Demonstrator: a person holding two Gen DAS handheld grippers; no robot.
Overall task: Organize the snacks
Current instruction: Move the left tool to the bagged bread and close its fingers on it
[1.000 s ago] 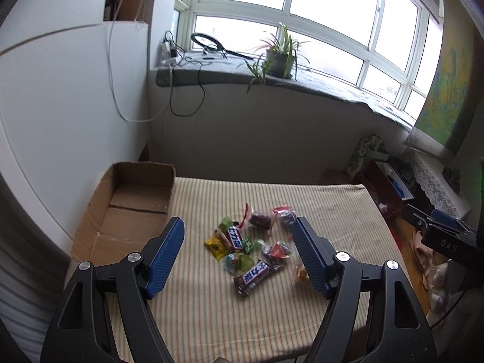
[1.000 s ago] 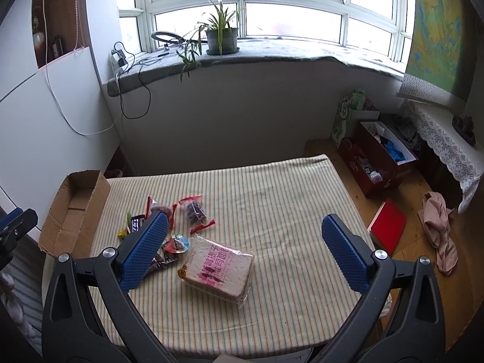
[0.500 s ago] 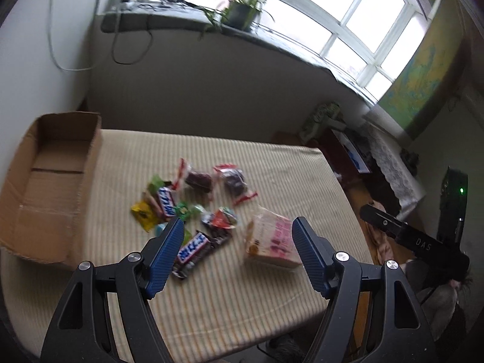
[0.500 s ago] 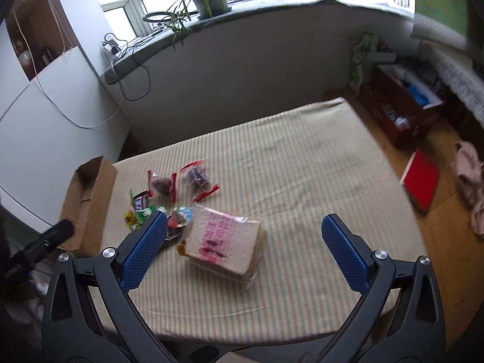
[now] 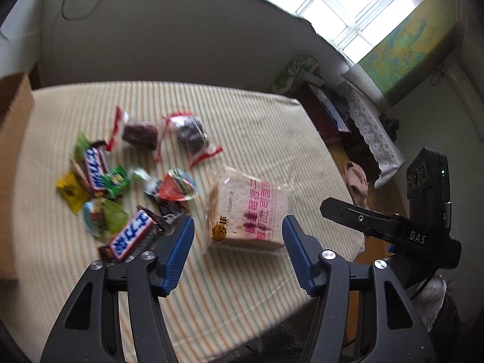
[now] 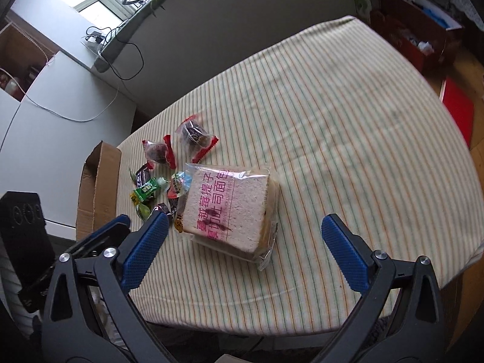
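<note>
At the table's near edge, both grippers have dropped and tipped downward over the last second. The left gripper (image 5: 237,233), its jaws just closing in though nothing is pinched, frames the bagged sliced bread (image 5: 248,211); the right gripper (image 6: 242,236) stays spread wide. A pickup looks imminent. Beyond, candy wrappers (image 5: 121,187) blur; the cardboard box (image 6: 96,187) is cut off.

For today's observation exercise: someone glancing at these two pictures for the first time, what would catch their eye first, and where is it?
The bagged sliced bread with pink lettering stands out, lying flat near the front of the striped tablecloth. To its left sits a bright scatter of small wrapped snacks, with an open cardboard box at the table's left edge. Blue-padded fingers of the hand-held grippers frame the bread.
</note>
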